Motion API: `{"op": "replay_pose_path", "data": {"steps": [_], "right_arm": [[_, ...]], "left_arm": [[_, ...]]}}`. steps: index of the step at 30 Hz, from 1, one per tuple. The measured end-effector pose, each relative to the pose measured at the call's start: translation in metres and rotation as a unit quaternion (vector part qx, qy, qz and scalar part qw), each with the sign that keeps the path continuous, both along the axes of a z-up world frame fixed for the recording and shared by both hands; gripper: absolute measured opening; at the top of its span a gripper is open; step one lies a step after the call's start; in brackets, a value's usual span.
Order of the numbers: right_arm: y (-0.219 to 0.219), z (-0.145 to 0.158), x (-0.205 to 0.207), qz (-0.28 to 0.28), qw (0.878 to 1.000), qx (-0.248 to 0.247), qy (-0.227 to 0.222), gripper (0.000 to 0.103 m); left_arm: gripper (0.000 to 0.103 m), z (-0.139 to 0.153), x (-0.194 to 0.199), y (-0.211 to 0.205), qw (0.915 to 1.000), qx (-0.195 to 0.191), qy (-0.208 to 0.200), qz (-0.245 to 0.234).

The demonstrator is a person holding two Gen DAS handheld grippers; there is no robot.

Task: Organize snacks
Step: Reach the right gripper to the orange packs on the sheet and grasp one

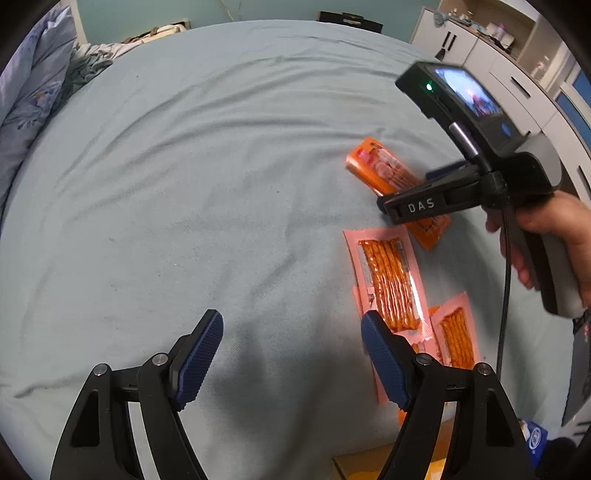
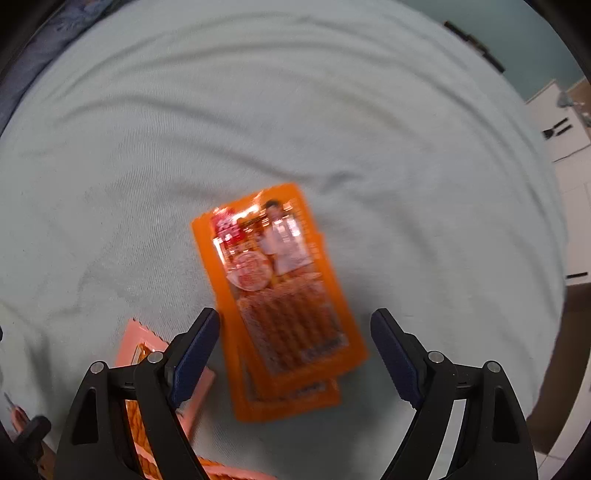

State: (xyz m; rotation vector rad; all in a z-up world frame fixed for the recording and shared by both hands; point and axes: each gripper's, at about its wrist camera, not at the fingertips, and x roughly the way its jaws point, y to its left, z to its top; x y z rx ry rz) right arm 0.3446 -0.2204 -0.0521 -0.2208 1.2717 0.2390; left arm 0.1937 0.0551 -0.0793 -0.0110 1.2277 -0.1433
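Orange snack packets (image 2: 284, 295) lie stacked on the light blue bed sheet (image 2: 332, 110); they also show in the left wrist view (image 1: 384, 173). My right gripper (image 2: 295, 354) is open and empty, hovering just above the stack's near end; its body shows in the left wrist view (image 1: 417, 206). Pink packets of orange sticks (image 1: 391, 280) lie nearer, one beside another (image 1: 456, 338); one shows in the right wrist view (image 2: 147, 354) behind the left finger. My left gripper (image 1: 291, 358) is open and empty over the sheet, left of the pink packets.
A crumpled blue duvet (image 1: 33, 96) lies at the bed's far left. White cabinets (image 1: 517, 62) stand beyond the right side. A cardboard box edge (image 1: 365, 461) shows at the bottom. A dark flat object (image 1: 351, 21) sits at the far edge.
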Motion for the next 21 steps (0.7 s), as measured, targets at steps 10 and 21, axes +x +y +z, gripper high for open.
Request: {"op": "replay_pose_path", "data": {"steps": [10,21], "right_arm": [[-0.039,0.006,-0.051,-0.013,0.992,0.128,-0.006,0.023],[-0.086,0.003,-0.158,-0.070,0.978,0.195,-0.020,0.003]], "left_arm": [[0.078,-0.004,-0.003,-0.004,0.9998,0.021,-0.005,-0.006],[0.078,0.001,-0.016,-0.011,0.9982,0.055,-0.017,-0.017]]}}
